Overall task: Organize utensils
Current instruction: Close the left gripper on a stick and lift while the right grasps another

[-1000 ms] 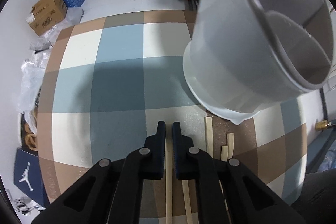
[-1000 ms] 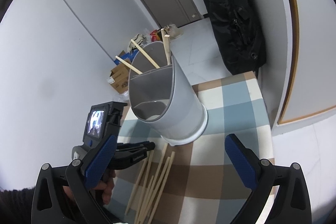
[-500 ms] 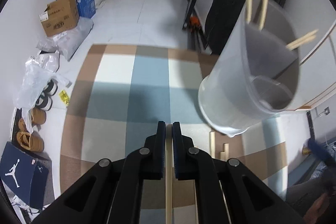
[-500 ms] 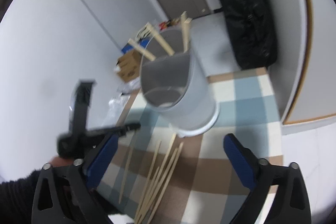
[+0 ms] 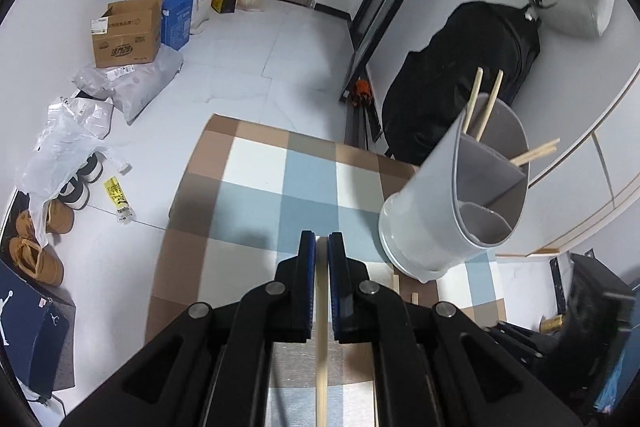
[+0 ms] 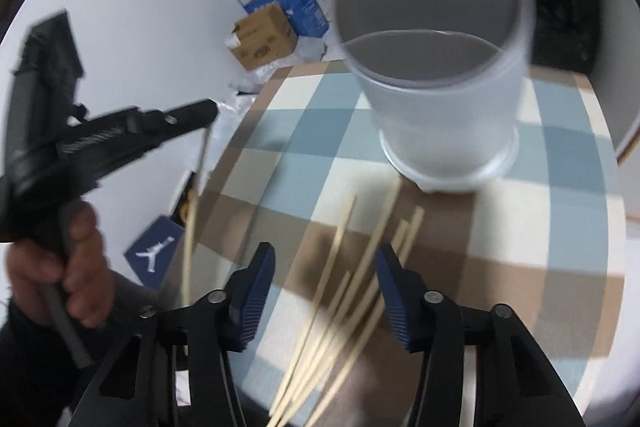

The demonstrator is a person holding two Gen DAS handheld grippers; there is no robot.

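A chopstick [image 5: 321, 327] sits clenched in the left gripper [image 5: 321, 247], lifted above the checked table [image 5: 256, 195]. Only the right wrist view shows the loose chopsticks [image 6: 352, 291] lying before the grey holder [image 6: 440, 107], with the right gripper [image 6: 326, 279] closing over them, pads not yet touching.

Both grippers angled downward

The left gripper [image 5: 322, 247], gripped by a hand [image 6: 60, 267], has its fingers [image 5: 307, 267] pinched together; the right gripper [image 6: 325, 267] is closing, nothing pressed between its fingers [image 6: 256, 287].
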